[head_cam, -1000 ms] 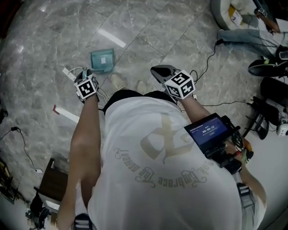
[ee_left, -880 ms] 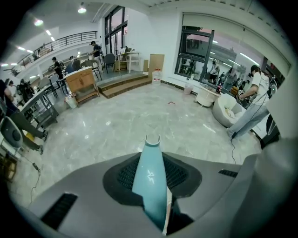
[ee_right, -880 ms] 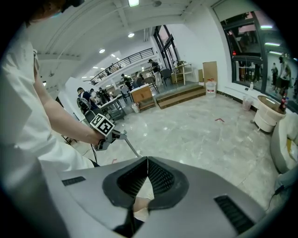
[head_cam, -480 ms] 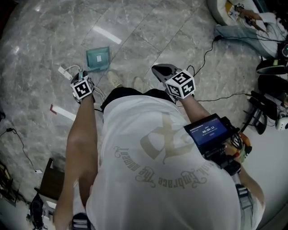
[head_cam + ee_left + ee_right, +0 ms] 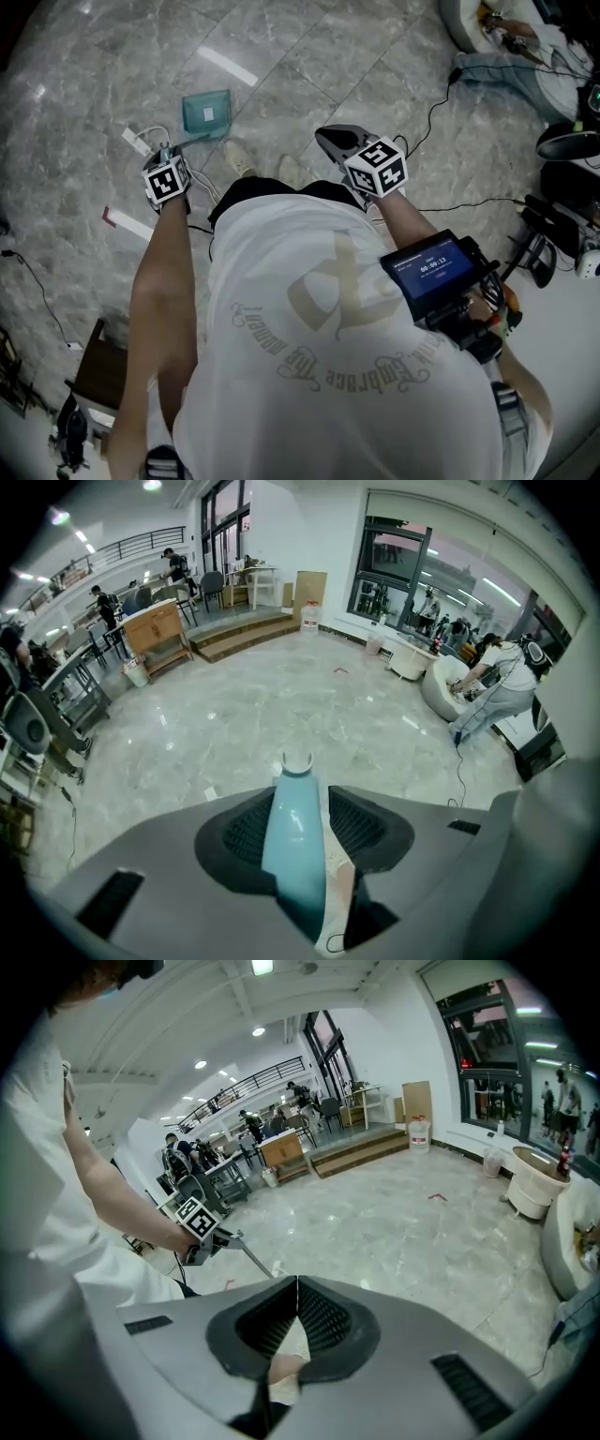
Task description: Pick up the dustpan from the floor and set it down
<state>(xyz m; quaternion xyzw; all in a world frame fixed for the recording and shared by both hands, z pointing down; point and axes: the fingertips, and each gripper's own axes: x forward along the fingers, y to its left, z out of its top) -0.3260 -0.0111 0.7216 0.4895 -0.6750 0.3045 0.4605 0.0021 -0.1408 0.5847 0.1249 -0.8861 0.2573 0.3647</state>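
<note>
Dustpan (image 5: 208,112) sits on the floor just ahead of the left gripper (image 5: 298,829), handle (image 5: 292,850) slanting back up between its opening jaws, pads seemingly loose; right gripper (image 5: 297,1324) clenched empty, farther off.

1. Dustpan (image 5: 208,112), far left on the floor: teal pan; handle (image 5: 295,841) pale blue, glossy.
2. Floor (image 5: 309,66): grey marble, white veining, pale glare streaks.
3. Right gripper (image 5: 333,141): grey shell, black ribbed pads, cube with black-and-white square markers.
4. Shirt (image 5: 328,375), near: white, tan emblem and lettering.
5. Tape strip (image 5: 127,225), left: white, red end.
6. Screen (image 5: 429,270), near right: dark blue, white digits.
</note>
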